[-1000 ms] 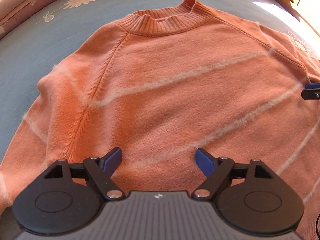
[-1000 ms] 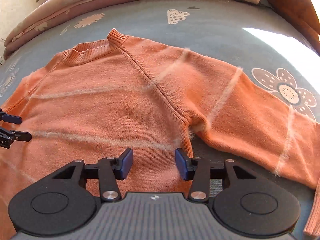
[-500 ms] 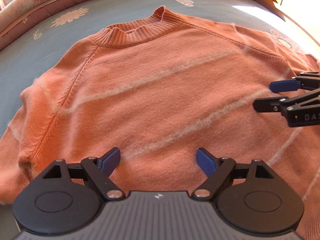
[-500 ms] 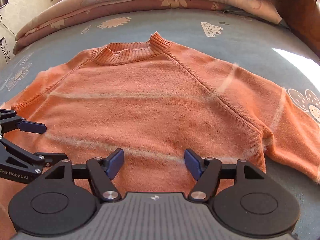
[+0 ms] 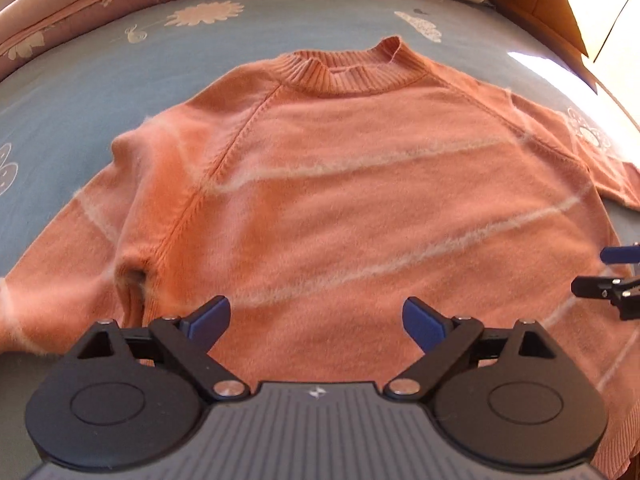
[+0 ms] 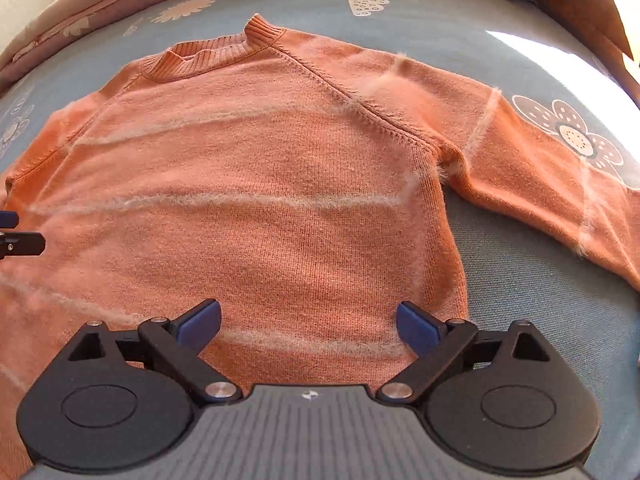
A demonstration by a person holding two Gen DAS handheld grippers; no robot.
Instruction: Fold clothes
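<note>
An orange knit sweater (image 5: 360, 208) (image 6: 260, 208) with thin pale fuzzy stripes lies flat, face up, collar (image 5: 348, 68) at the far side. Its right sleeve (image 6: 532, 152) stretches out to the right; its left sleeve (image 5: 60, 256) runs down to the left. My left gripper (image 5: 316, 320) hovers open over the lower left of the body, near the left armpit. My right gripper (image 6: 308, 322) hovers open over the lower right of the body, close to the side seam. Each gripper's tips show at the edge of the other's view. Nothing is between either pair of fingers.
The sweater rests on a blue bedsheet (image 6: 520, 280) printed with flowers and clouds. A rolled pink floral quilt (image 5: 100, 12) lines the far edge. A brown wooden headboard or box (image 6: 572, 4) stands at the far right, with bright sunlight on the sheet beside it.
Both grippers have swung and drawn apart: the left now faces the sweater's left side, the right its right side. The right gripper's jaws have widened. The sweater lies as before.
</note>
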